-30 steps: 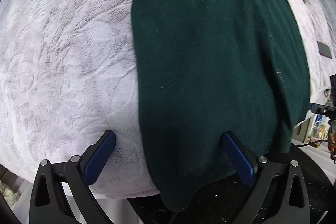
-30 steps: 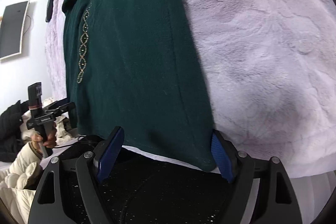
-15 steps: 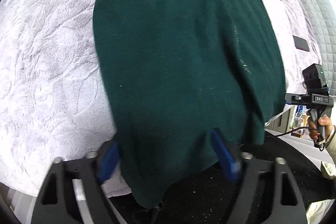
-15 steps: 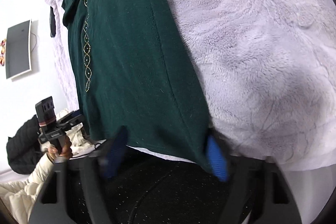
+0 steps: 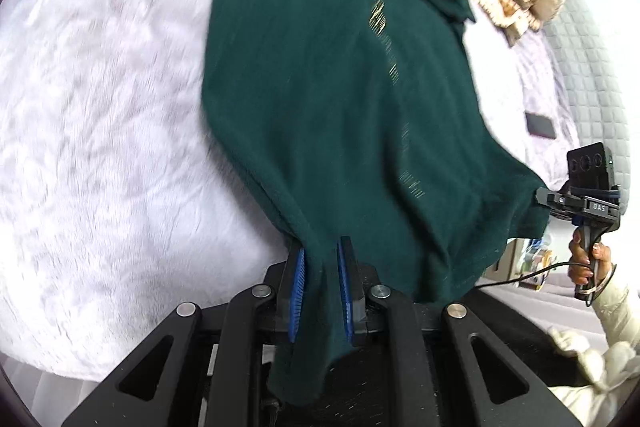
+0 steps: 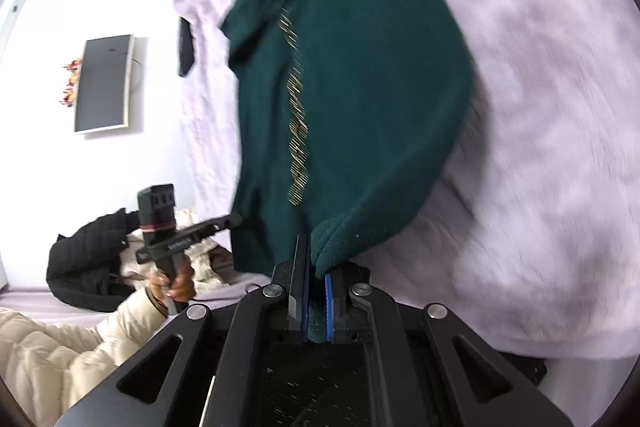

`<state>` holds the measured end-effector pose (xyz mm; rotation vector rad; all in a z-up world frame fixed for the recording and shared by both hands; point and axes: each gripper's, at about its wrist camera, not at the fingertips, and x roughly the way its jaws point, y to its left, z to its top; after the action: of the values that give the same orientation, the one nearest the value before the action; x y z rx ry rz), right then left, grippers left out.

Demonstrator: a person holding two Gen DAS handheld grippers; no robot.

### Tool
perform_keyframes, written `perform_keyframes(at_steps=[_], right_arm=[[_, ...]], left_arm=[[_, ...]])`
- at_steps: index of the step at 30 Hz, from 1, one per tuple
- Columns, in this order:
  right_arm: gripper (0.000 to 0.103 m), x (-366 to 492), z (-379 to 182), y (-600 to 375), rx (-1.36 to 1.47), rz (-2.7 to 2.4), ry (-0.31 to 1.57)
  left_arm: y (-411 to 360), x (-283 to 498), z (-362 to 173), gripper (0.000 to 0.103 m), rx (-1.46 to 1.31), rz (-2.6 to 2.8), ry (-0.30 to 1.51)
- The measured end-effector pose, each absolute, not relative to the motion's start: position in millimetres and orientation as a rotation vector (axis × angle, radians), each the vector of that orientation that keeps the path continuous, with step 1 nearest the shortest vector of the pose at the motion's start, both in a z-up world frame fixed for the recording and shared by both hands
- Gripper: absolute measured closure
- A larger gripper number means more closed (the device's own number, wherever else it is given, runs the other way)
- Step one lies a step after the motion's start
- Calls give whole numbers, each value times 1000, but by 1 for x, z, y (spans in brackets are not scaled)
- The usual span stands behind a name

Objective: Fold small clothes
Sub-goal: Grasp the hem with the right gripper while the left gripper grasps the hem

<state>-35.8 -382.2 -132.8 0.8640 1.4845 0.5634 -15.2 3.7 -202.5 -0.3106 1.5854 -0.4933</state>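
The green garment's [image 5: 344,115] hem is bunched between both grippers' fingers [image 5: 298,283].

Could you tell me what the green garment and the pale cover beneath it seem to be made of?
Green garment: likely soft matte fleece or knit, its hem nubbly, with a metallic gold trim line. Pale cover: probably plush, its long pile swirled.

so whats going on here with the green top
A person holds a gripper in each hand and is folding a dark green top spread on a fluffy pale blanket. The left gripper is closing on the near hem, with cloth bunched between its pads. The right gripper is shut on the other near corner. That edge is lifted off the blanket; the far end lies flat.
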Motion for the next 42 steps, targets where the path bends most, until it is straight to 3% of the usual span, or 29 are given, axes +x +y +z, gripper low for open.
perform_keyframes(at_steps=[6,15,21,22,24,25,26,42], right_arm=[[97,-19,-120,-378,865,588,1433],[97,-46,-145,-393,835,531,1566],[97,-73,-165,-413,849,430,1653],[97,-75,-167,-413,849,423,1660],[97,-76,-169,-411,854,425,1659],[97,-76,-170,-410,853,433,1657],[97,-75,-169,-407,850,443,1656],[97,-65,-169,-400,828,448,1684]], left_arm=[[17,9,-184,86,-355,-494,1522],[30,-39,-235,86,-172,-387,1771],[44,-46,-235,82,-256,-345,1764],[47,-48,-233,79,-253,-343,1757],[54,-53,-225,49,-236,-344,1746],[52,-54,-222,8,-203,-322,1739],[52,-55,-219,0,-150,-289,1715],[49,-61,-240,0,-395,-431,1771]])
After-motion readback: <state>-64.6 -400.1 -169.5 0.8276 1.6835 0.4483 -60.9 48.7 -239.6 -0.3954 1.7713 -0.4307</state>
